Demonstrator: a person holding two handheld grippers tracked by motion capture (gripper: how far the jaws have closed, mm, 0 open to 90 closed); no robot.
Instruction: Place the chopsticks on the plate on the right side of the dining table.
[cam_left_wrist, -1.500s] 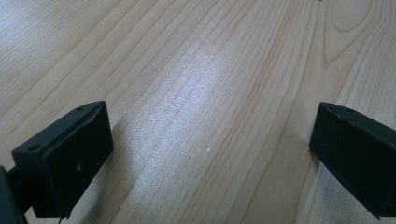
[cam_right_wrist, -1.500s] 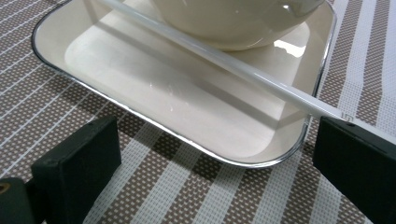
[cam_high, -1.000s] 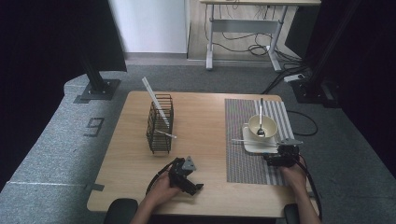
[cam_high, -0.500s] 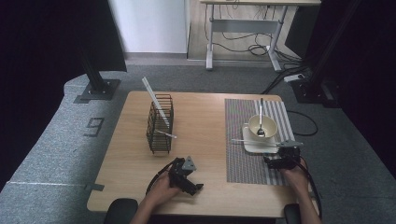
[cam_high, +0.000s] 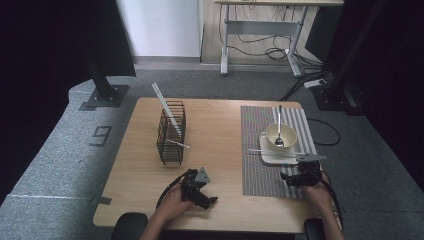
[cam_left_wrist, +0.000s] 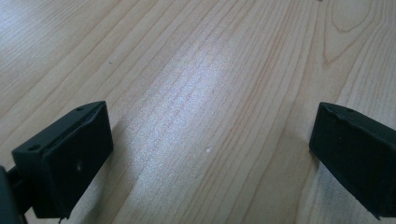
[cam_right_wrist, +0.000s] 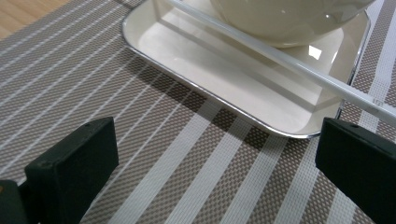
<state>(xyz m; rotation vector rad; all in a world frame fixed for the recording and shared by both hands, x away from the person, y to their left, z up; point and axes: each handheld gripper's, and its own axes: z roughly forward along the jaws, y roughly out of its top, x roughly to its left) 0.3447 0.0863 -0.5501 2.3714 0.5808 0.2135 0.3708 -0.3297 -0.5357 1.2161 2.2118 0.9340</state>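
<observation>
On the striped mat, right half of the table: right gripper, jaws spread wide with nothing between them, just short of the near edge of the tray.
Tray: square, cream, glossy, rounded corners, thin raised rim; it sits on the mat near the table's right edge.
Bowl: round, cream, glazed; stands on the tray, a spoon resting inside it.
Stick: slim, white, straight; lies across the tray's near side, one end overhanging to the left, touching neither jaw.
Mat: woven, brown with pale stripes.
Left gripper: near the table's front edge, jaws spread wide over bare wood.
Table: light wood, visible grain.
Basket: dark wire, upright, left of centre, holding white sticks that lean out.
</observation>
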